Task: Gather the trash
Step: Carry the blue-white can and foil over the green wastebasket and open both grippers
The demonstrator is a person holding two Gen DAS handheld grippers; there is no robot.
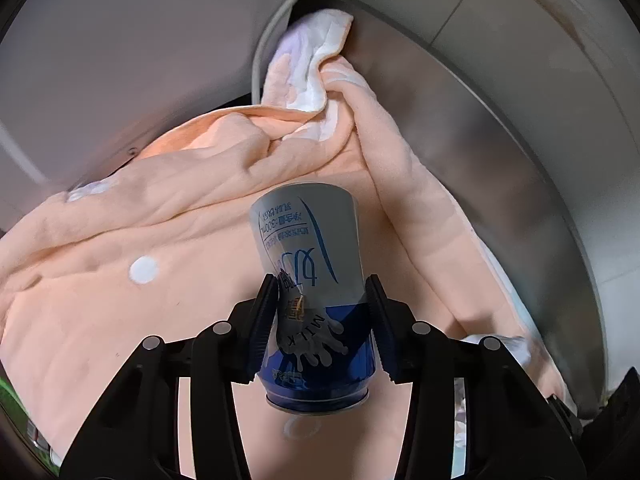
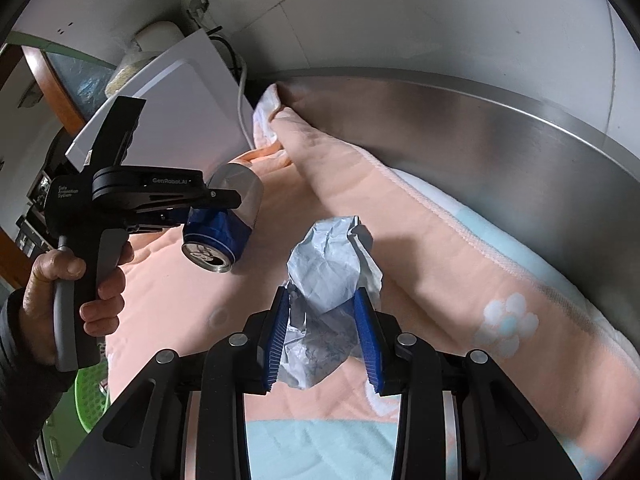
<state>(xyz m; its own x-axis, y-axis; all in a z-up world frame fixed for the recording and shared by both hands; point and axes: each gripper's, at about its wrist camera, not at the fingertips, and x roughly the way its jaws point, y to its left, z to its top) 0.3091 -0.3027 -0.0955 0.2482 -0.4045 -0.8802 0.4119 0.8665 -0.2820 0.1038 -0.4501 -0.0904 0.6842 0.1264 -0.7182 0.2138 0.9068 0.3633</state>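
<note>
Now my left gripper [image 1: 320,312] clamps one milk can [image 1: 310,280] above the peach blanket [image 1: 120,320]; my right gripper [image 2: 324,340] pinches one crumpled paper wad [image 2: 328,276] near its steel-walled edge.

Left gripper [image 1: 322,300] clamps blue-white milk can [image 1: 310,264] — above peach blanket [image 1: 120,240].

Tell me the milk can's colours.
The milk can is white above, dark blue below; left wrist view shows it best.
</note>
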